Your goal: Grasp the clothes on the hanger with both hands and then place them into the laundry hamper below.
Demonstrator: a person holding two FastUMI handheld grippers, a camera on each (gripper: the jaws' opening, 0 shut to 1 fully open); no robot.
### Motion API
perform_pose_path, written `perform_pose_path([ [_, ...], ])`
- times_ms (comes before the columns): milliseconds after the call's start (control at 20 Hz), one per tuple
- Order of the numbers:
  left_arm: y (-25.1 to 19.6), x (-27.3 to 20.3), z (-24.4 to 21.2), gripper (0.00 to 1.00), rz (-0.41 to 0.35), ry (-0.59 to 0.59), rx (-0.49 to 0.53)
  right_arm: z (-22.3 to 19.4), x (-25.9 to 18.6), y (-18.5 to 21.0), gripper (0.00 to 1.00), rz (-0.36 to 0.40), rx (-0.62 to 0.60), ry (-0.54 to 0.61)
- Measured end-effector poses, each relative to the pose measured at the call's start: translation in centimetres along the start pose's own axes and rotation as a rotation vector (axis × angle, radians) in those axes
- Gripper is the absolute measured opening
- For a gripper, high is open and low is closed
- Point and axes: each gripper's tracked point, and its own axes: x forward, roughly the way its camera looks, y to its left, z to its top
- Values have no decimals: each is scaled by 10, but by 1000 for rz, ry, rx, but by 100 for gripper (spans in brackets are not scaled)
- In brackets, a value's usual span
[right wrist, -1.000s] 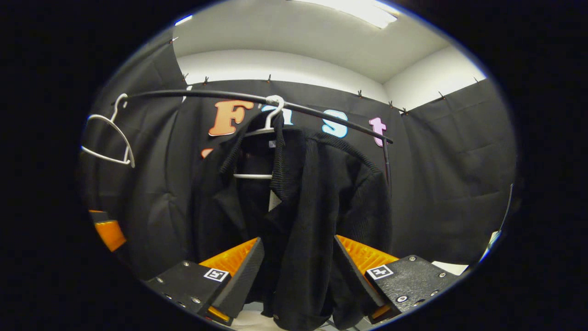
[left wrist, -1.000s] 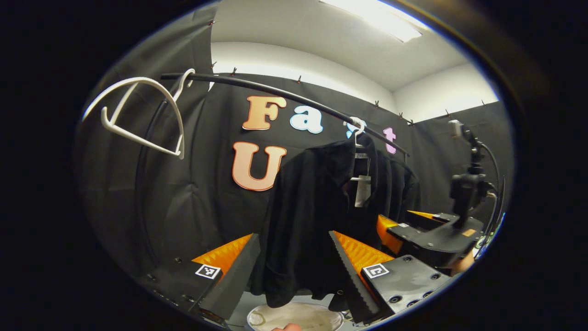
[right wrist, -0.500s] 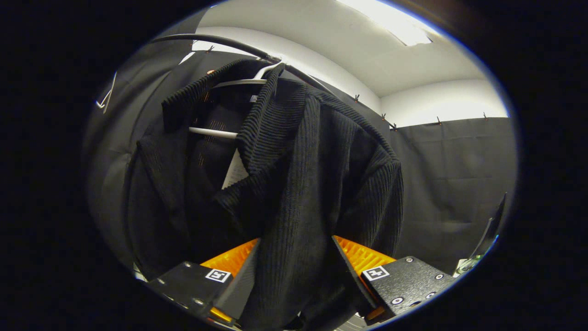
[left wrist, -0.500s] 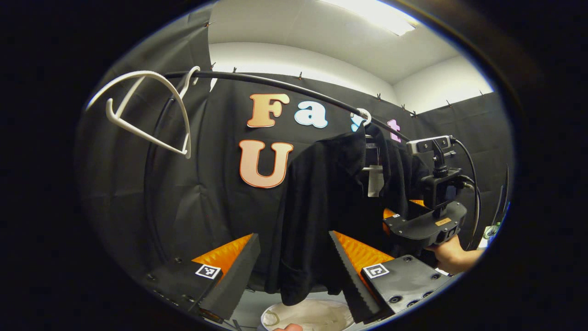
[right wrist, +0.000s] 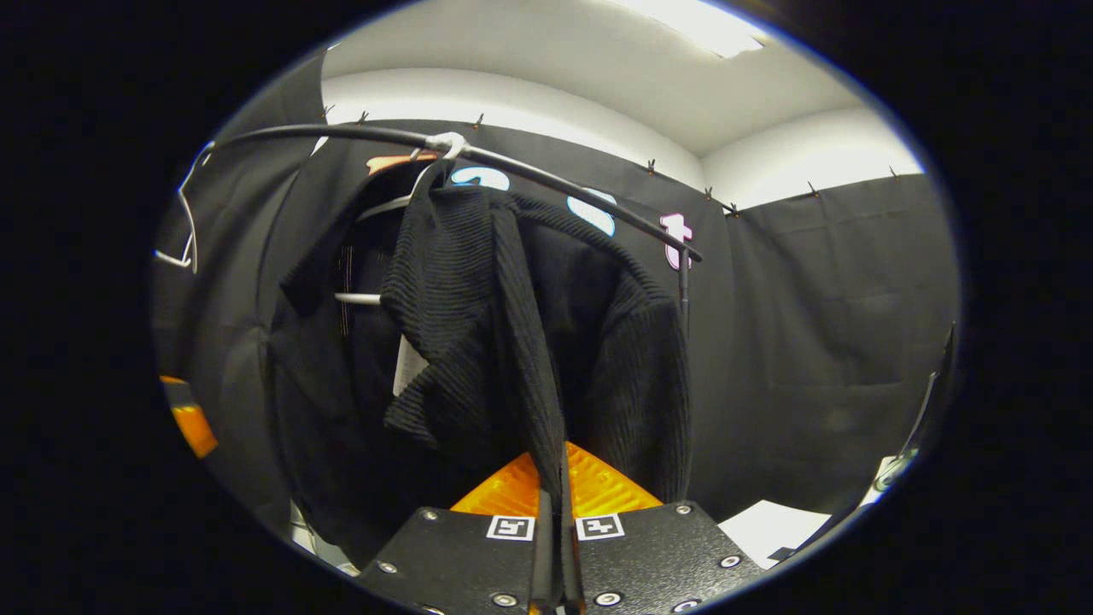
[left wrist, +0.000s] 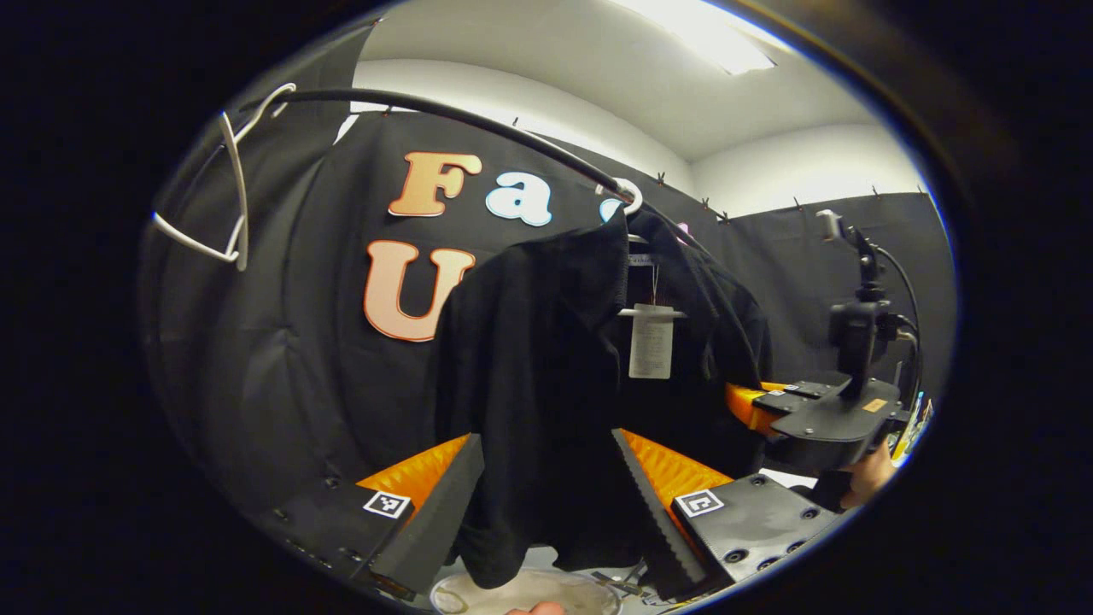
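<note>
Jacket (left wrist: pixel 529 376) hangs soft and floppy on its hanger (left wrist: pixel 630 198); in the left gripper view my left tongs (left wrist: pixel 546 495) gape around its hem, above the hamper (left wrist: pixel 521 594), contents unclear. In the right gripper view my right tongs (right wrist: pixel 555 547) pinch the front edge, a sound hold.

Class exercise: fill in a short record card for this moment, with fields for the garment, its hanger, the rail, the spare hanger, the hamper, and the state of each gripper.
garment: black jacket, hanging from the rail
hanger: white hanger, hooked on the rail
rail: black rail
spare hanger: empty white hanger, farther along the rail
hamper: pale hamper, below the jacket's hem
left gripper: open, jacket hanging between its fingers
right gripper: shut on the jacket's front edge
</note>
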Motion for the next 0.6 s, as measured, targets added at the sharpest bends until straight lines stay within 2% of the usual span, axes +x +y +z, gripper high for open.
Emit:
perform_pose_path([
  [50,-5,17,-2,97,-19,-6,0,4,-7,-3,10,5,27,-2],
  [100,-11,35,-3,100,-32,-12,4,5,-12,-6,10,14,50,-1],
  [150,-13,50,-4,100,-30,-18,10,5,-14,-7,2,23,66,1],
  [200,-15,66,-4,93,-23,-21,15,5,-15,-9,2,28,74,1],
  [350,-16,106,-11,93,7,-18,22,8,-21,-8,3,48,79,-9],
  [400,-16,116,-11,96,10,-24,26,10,-22,-7,0,56,84,-10],
  [550,-5,143,-6,96,37,-78,65,12,-26,-6,3,72,92,-7],
  [600,2,147,-1,100,46,-97,76,13,-27,-6,3,76,91,-10],
])
